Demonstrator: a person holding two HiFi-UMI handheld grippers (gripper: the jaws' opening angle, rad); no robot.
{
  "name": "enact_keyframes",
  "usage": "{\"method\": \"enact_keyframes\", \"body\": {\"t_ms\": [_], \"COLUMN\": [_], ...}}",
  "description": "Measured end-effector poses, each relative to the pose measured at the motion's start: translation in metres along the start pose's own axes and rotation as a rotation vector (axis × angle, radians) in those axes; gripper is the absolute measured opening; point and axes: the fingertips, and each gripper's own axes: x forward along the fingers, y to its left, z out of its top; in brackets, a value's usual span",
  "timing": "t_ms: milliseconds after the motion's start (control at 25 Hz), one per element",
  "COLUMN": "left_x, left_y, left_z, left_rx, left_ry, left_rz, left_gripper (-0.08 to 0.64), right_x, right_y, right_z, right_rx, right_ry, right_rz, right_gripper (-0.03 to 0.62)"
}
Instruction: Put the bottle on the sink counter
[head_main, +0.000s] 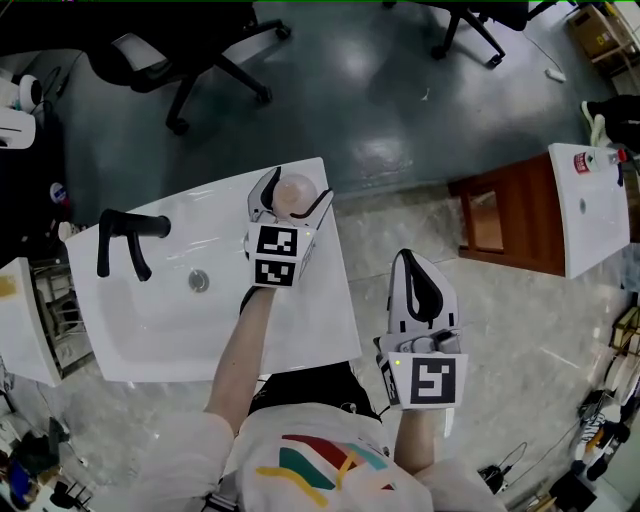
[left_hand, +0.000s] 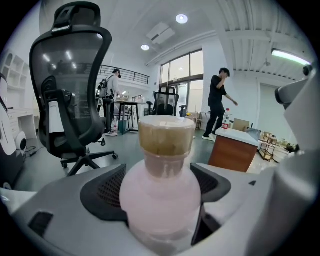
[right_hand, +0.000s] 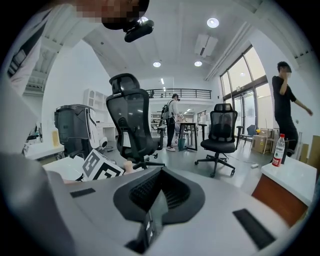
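Bottle (left_hand: 160, 200), pale pink, tan cap, clamped in left gripper (head_main: 292, 195)

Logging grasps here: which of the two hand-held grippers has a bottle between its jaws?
The left hand-held gripper: its jaws clamp the pale pink bottle. The right hand-held gripper has its jaws shut together on nothing.

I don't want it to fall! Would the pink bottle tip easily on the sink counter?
Probably not easily: the bottle looks wide-bodied under a narrower cap, though its base is hidden. Its smooth, round sides would likely roll if it fell. It seems stiff, showing no dent where the left gripper holds it.
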Motion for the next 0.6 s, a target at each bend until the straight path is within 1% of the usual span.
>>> {"method": "enact_keyframes", "body": {"t_ms": [200,400,600], "left_x": [0.003,0.008,0.011], "left_y": [-0.003,-0.003,-0.001], "left_z": [-0.004,-0.01,-0.012], "left_rx": [0.046,0.068,0.067], "left_ry": [0.033,0.09,0.118], "left_rz": [0.007,0.017,0.036], "left_gripper": [0.39,0.39,0.39], "right_x": [0.0,0.0,-0.003], "right_y": [-0.003,-0.001,-0.004], "right_z": [-0.003,-0.003,-0.004], "right_rx": [0.007,0.009,0.014], "right_ry": [0.003,0.004,0.003], "right_rz": [0.0,0.006,0.005], "right_gripper": [0.012,0.012,0.012]}}
